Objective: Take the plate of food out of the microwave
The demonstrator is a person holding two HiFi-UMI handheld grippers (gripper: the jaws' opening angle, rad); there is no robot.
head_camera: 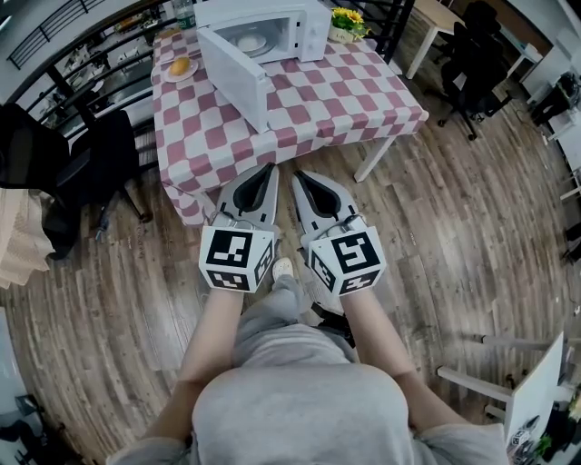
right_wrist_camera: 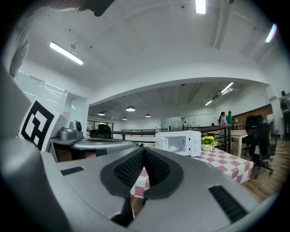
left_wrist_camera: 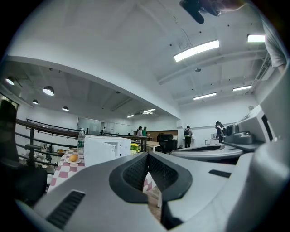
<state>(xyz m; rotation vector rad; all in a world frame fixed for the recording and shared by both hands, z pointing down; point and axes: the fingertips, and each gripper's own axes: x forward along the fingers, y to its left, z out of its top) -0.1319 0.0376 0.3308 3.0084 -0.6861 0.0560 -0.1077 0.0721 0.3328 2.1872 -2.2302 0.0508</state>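
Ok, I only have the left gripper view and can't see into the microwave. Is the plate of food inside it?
Observer: Yes. The head view shows the microwave with its door swung open and a plate of food inside.
Operator: Is the right gripper carrying anything?
Observer: No. Its own view shows the right gripper shut and empty.
Operator: Are we at the table?
Observer: Not yet. In the head view the left gripper and the right one are over the wooden floor, short of the table's near edge.
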